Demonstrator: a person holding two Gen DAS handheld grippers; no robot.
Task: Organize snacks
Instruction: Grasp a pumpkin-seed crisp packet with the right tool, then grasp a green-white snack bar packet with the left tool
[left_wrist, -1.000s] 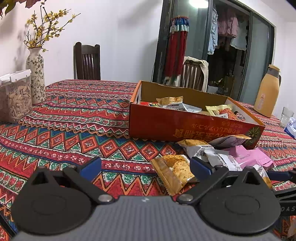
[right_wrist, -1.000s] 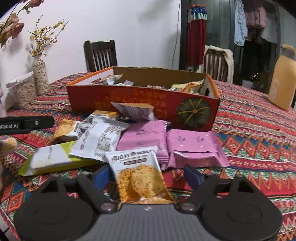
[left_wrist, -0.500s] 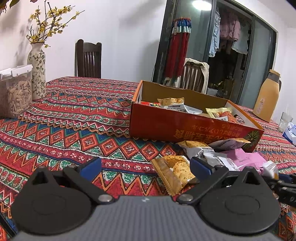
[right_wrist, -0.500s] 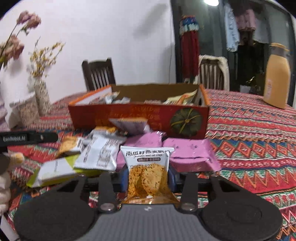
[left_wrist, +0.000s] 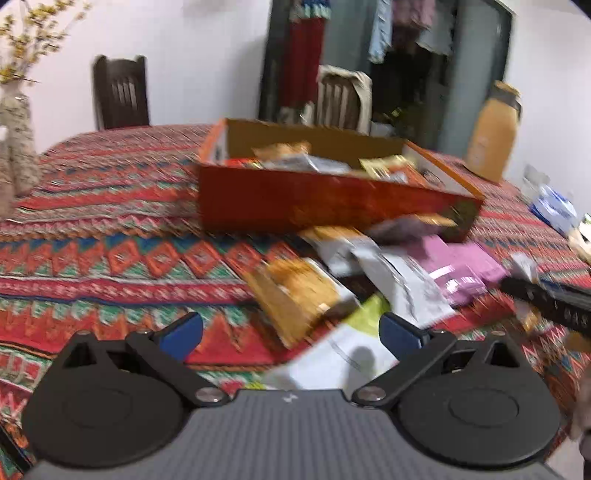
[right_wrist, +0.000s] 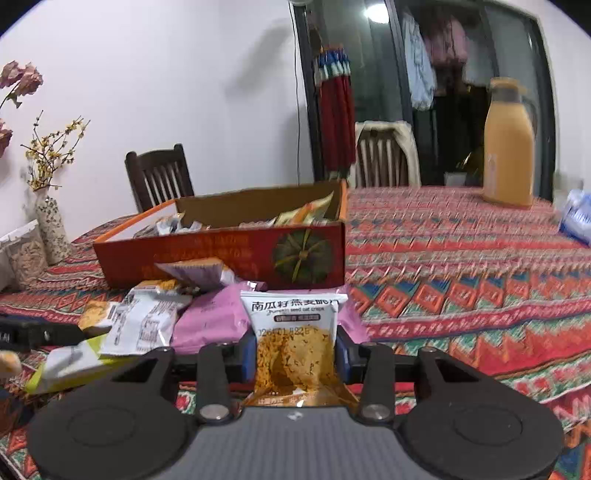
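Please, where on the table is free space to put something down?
Bare tablecloth lies right of the orange box, before the yellow jug; also left of the box. Crowded: the snack pile in front.

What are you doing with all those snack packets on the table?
A person is tidying snacks into the orange box. The right tool is shut on a pumpkin seed crisp packet, held upright in front of the box. The left tool is open and empty, hanging over the loose pile of packets on the patterned tablecloth. Some snacks are already in the box.

White wall (right_wrist: 184, 92), dark wooden chair (right_wrist: 159, 177)
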